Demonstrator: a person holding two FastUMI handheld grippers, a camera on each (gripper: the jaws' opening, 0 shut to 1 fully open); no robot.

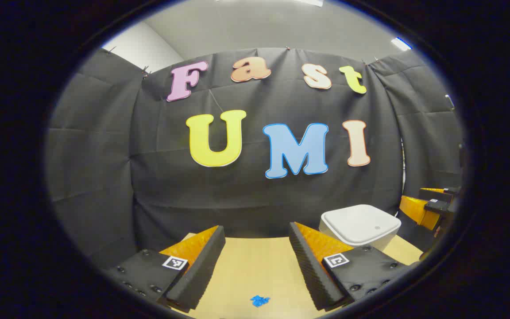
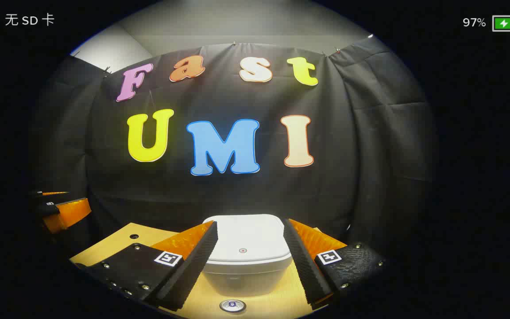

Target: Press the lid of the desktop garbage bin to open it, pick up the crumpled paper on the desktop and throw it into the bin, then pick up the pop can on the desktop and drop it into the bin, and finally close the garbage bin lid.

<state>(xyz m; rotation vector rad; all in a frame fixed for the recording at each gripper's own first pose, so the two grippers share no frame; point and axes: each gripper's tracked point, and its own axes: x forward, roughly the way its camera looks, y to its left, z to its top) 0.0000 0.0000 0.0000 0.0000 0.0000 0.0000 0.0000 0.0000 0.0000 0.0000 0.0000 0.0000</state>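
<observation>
Left gripper spread wide, nothing between the fingers, hovering above bare desk. Small blue scrap lying on the desk below and between those fingers. Garbage bin off to the right of it in the left gripper view, white, rounded, lid down and flat, standing at the back of the desk against the black cloth wall. Other gripper's fingers poking in at the far right edge of the left gripper view, just beyond the bin.

Right gripper likewise spread, fingers flanking the bin in the right gripper view without touching it, as far as can be told. Lid shut, small round dot near its front edge. Small round metallic thing on the desk just in front of the bin, at the bottom of the right gripper view; too small to tell whether a can seen end-on. Dark round hole in the desk toward the left. Left gripper seen again at the left edge of the right gripper view, well apart from the bin.
</observation>
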